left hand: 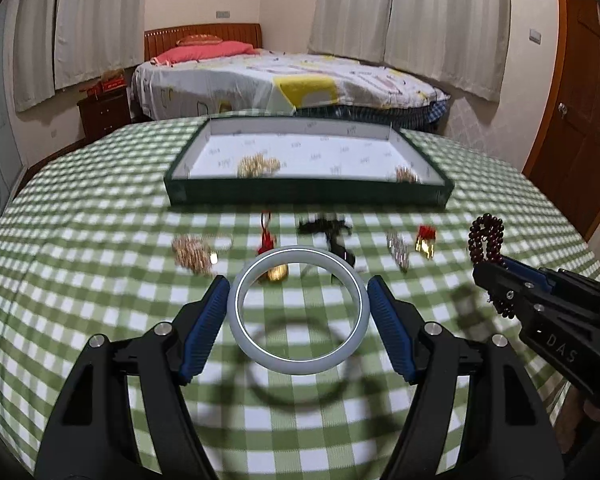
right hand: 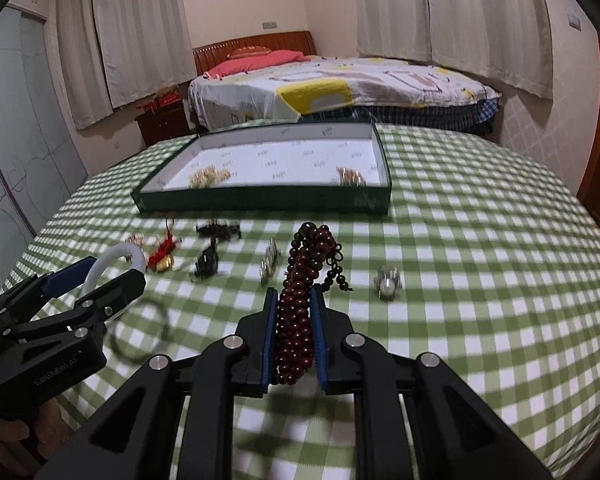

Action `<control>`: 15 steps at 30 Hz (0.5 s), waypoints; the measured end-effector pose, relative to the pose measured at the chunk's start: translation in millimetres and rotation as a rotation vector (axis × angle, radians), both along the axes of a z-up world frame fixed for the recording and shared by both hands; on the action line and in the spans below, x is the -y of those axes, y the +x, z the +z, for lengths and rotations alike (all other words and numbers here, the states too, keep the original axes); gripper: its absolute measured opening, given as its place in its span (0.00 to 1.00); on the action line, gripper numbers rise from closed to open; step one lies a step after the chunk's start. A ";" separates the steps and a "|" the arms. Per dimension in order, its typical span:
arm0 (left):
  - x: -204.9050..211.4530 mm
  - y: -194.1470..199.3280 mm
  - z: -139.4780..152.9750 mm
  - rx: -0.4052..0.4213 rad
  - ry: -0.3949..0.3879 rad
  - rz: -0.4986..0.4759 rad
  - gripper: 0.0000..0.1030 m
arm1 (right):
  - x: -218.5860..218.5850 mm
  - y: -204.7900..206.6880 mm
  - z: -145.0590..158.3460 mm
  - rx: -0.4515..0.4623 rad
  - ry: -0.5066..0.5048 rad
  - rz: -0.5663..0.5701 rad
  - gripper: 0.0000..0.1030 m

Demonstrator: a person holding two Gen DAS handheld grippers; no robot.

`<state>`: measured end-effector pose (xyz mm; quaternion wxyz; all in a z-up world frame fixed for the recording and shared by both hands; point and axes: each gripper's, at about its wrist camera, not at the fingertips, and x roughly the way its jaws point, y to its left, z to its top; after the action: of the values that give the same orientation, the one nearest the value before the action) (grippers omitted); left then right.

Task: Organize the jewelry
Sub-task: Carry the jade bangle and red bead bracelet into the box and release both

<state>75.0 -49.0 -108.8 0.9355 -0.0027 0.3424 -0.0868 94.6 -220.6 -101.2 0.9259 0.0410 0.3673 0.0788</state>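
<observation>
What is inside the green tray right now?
Inside the green tray lie two blurred clusters of gold-coloured jewelry: one near its left front, one at its right front corner. The front wall may hide something small.

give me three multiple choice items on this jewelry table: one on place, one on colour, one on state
1. Where is the green tray?
A. beyond the loose jewelry
B. on the bed
C. under the left gripper

2. What colour are the beads in the right gripper?
A. dark red
B. white
C. gold

3. The pale bangle is:
A. lying in the tray
B. raised between the left gripper fingers
C. flat on the cloth

Key: 1 A, it sits at the table's far side; 2 A, the strand is deep maroon; 3 B, its shadow falls on the cloth below.
</observation>
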 end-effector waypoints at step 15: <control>-9.5 78.7 59.1 0.131 -0.030 0.007 0.67 | 3.4 80.9 44.5 0.125 0.006 0.005 0.17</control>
<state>153.7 -39.5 -49.8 0.9561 -0.0121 0.2792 -0.0884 175.5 -223.9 -56.7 0.9466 0.0379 0.3087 0.0846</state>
